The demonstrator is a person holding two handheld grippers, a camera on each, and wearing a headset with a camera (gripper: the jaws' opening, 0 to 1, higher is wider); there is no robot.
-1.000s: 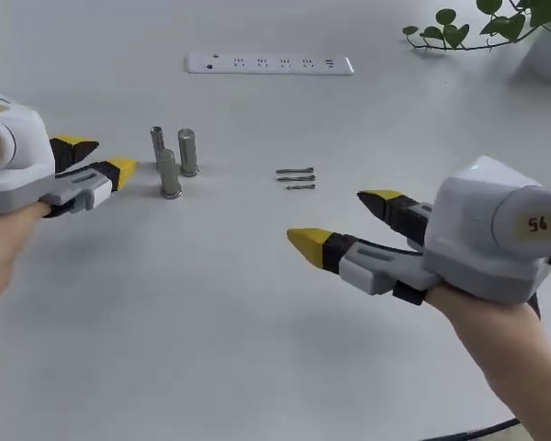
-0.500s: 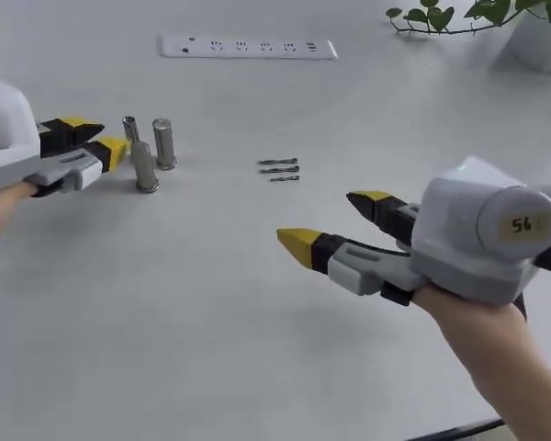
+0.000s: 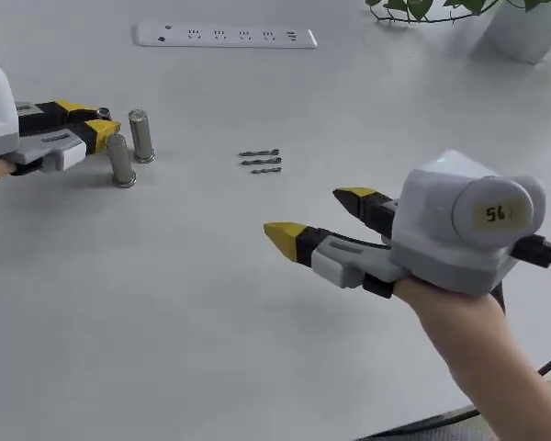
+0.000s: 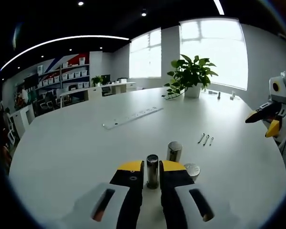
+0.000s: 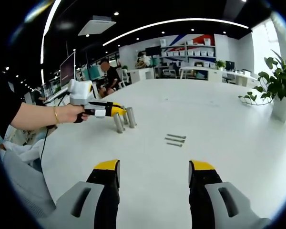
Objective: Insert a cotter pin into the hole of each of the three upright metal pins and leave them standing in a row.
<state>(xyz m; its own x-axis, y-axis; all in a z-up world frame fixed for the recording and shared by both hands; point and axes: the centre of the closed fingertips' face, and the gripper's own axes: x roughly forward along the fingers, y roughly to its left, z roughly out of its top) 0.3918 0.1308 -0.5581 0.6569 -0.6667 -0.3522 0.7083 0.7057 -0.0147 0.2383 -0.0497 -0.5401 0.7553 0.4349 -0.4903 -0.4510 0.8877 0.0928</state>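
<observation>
In the frame's upper left, the left gripper [image 3: 92,119] has its narrow jaws clasping one upright metal pin [image 4: 152,171]. The right gripper [image 3: 320,212] hovers at centre with its jaws wide, below three cotter pins [image 3: 260,162].

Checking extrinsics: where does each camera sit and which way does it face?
Head view: on the headset, facing forward and down at the table; shows left gripper, right gripper and a forearm.
Left gripper view: on the left gripper, facing along its jaws, which flank one metal pin, toward the plant; right gripper at the edge.
Right gripper view: on the right gripper, facing between its open jaws toward the left gripper and the arm holding it.
Shared: both gripper views show the cotter pins.
</observation>
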